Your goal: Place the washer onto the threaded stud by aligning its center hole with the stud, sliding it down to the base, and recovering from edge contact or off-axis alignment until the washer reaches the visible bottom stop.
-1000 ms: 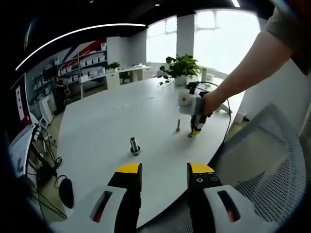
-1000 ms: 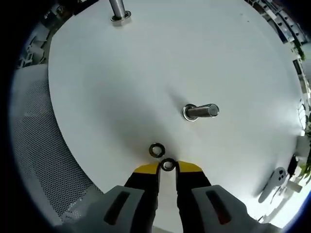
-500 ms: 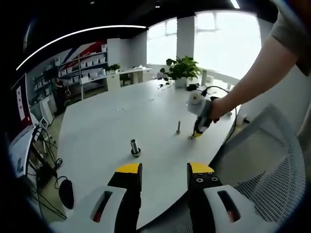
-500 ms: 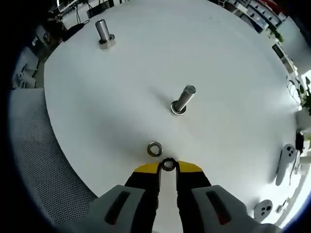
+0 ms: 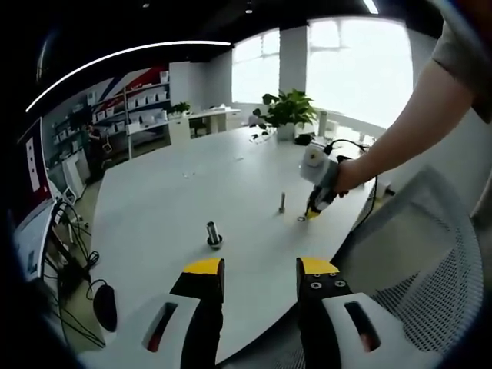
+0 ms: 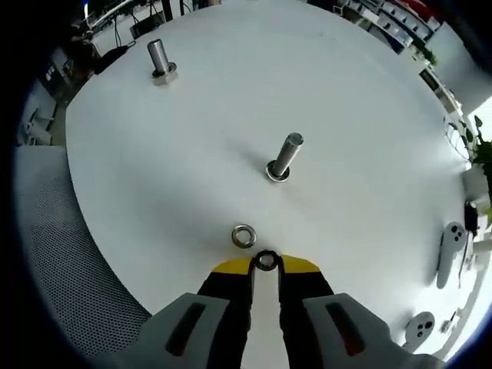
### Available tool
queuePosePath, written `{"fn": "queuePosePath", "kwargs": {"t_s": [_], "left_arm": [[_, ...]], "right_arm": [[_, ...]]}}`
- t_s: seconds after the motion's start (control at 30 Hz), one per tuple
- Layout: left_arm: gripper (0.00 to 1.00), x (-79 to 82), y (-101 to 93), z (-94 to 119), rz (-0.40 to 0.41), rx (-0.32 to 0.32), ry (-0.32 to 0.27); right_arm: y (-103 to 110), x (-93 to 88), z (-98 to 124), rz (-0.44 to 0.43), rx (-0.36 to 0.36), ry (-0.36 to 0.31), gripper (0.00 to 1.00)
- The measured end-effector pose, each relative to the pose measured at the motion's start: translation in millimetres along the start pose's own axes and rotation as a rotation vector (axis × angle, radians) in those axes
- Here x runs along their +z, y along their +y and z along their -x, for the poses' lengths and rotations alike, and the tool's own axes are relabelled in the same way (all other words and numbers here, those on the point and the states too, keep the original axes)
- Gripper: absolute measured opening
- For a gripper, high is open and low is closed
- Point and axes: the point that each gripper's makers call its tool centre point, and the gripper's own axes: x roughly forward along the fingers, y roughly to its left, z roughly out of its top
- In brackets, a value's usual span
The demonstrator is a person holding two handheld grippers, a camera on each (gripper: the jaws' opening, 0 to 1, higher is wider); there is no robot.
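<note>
Right hand-held gripper (image 6: 265, 265) clamped on a washer (image 6: 265, 260) above the white surface (image 6: 369, 131), second washer (image 6: 244, 235) lying just beyond, threaded stud (image 6: 283, 158) farther, another stud (image 6: 159, 60) far left, left hand-held gripper (image 5: 260, 270) jaws apart, empty.

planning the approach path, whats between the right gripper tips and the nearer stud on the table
In the right gripper view, a loose washer lies flat on the white table between the right gripper, shut on another washer, and the nearer stud; otherwise bare tabletop.

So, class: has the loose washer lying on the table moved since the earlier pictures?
No. The loose washer keeps its spot beside the nearer stud; the camera shifted.
</note>
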Motion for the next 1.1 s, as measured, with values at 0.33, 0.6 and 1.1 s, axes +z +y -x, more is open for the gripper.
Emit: {"fn": "queuePosePath", "kwargs": {"t_s": [0.33,0.6,1.1], "left_arm": [[0.36,-0.8,-1.4,-1,-0.008,-0.008,0.008],[0.36,-0.2,-0.4,0,-0.004,-0.003,0.003],[0.36,-0.9,-0.1,0,-0.015,0.005,0.007]], "right_arm": [[-2,4.3,10,-0.036,0.025,-0.039,0.13],[-10,10.4,23,-0.053,0.021,-0.091,0.13],[-25,54.0,57,-0.021,-0.014,-0.244,0.13]]}}
